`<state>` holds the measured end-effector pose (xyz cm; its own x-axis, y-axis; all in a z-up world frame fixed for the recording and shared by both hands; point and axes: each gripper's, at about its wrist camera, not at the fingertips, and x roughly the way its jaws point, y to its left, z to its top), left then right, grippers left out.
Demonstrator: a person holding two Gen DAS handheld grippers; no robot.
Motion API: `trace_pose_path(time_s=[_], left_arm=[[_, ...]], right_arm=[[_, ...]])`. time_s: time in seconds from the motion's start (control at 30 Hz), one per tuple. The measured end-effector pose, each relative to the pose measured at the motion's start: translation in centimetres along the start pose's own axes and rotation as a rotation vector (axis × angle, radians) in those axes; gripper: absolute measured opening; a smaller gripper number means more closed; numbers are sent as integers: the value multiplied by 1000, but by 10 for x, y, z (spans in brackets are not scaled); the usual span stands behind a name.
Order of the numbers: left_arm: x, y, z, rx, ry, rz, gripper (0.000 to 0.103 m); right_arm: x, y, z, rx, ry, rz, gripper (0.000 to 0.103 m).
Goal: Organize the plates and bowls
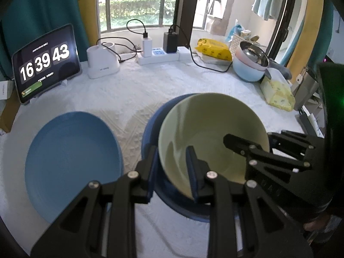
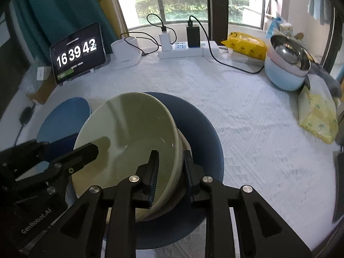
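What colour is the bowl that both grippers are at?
Pale green bowl, sitting over a dark blue plate; the right wrist view shows it best.

The green bowl (image 2: 129, 133) hides most of the dark blue plate (image 2: 202, 133) beneath it. Small text on the tablet (image 1: 44, 62) is unreadable.

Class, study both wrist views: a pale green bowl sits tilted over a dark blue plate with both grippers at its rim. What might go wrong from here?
1. The pale green bowl leans on the dark blue plate; the right gripper straddles its rim with a visible gap, so it may slide.
2. The left gripper grips one edge only, so the bowl may pivot.
3. A dropped bowl could strike the light blue plate nearby.
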<state>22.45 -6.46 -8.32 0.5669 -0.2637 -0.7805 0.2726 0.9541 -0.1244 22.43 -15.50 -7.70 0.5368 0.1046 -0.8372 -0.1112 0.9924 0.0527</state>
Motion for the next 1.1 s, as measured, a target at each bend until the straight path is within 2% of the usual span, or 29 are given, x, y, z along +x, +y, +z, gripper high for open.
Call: trace_pose_path(time_s=[0.07, 0.17, 0.4, 0.47, 0.83, 1.1], left_arm=[[-3, 0, -1, -2, -1, -4, 27], [-6, 2, -1, -6, -5, -7, 27], [-10, 5, -2, -9, -12, -19, 27], [-11, 3, -3, 0, -17, -19, 27], [-19, 7, -2, -11, -36, -16, 27], [-35, 26, -5, -53, -71, 0, 28]], right_arm=[[-1, 5, -1, -26, -4, -14, 31], [-1, 11, -1, -56, -5, -28, 36], [-2, 25, -2, -143, -29, -94, 38], [-5, 31, -4, -173, -51, -138, 50], [-15, 17, -3, -125, -85, -51, 50], [-37, -9, -5, -57, -135, -45, 51]])
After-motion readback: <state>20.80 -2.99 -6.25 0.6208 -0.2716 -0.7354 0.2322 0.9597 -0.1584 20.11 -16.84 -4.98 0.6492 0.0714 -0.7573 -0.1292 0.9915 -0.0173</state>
